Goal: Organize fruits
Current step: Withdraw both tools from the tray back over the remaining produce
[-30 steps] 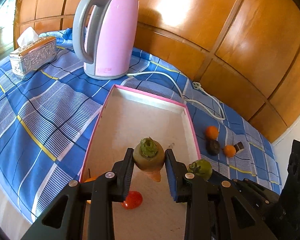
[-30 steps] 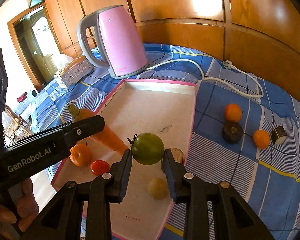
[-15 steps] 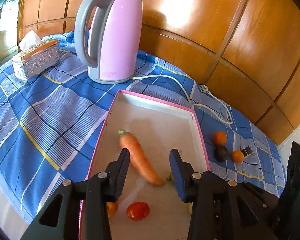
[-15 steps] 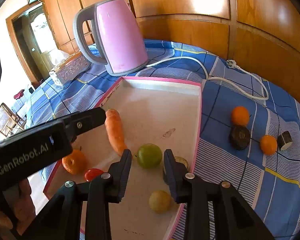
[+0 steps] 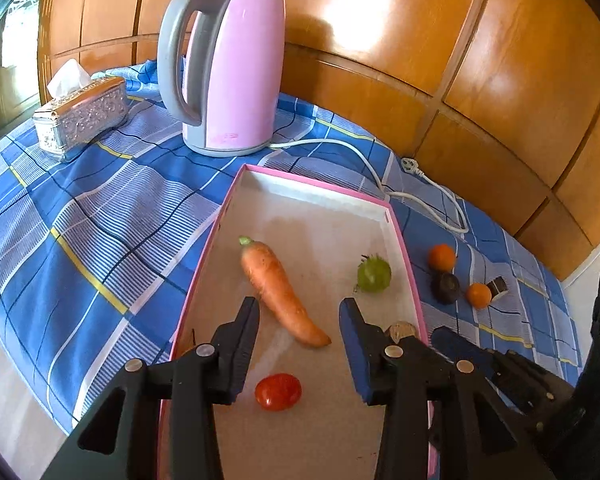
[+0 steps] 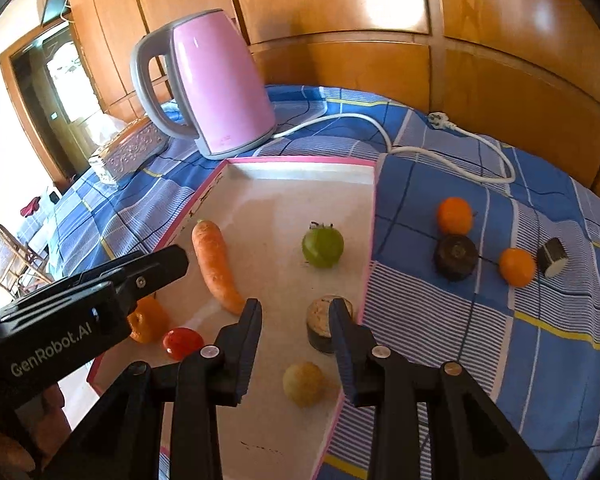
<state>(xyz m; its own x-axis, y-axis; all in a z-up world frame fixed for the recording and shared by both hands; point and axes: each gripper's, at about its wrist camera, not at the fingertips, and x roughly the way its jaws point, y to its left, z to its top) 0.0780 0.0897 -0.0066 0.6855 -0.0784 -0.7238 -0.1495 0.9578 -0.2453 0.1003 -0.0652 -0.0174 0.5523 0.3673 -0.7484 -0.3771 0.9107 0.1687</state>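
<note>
Wood panelling backs a tabletop (image 5: 100, 240) covered with a blue checked cloth. At the far left sits a silver tissue box (image 5: 80, 114), then a pink kettle (image 5: 228, 68) whose white cord (image 6: 440, 152) trails off to the right. In front of the kettle lies a pink-rimmed tray (image 5: 312, 186). Inside it, from left to right, are an orange fruit (image 6: 148, 320) partly hidden by the left claw (image 5: 299, 328), a red tomato (image 5: 278, 391), a carrot (image 5: 276, 284) lying at a slant, a pale yellow fruit (image 6: 302, 384), a brown-topped round piece (image 6: 320, 320) and a green tomato (image 6: 323, 246). The left claw hangs over the carrot's tip, partly open and empty, its jaws having just parted. The right claw (image 6: 296, 332) is likewise partly open with nothing gripped, its jaws just having widened. Right of the tray, on the cloth, rest an orange (image 6: 455, 215), a dark round fruit (image 6: 456, 257), another orange (image 6: 517, 266) and a small dark cylinder (image 6: 553, 257).
</note>
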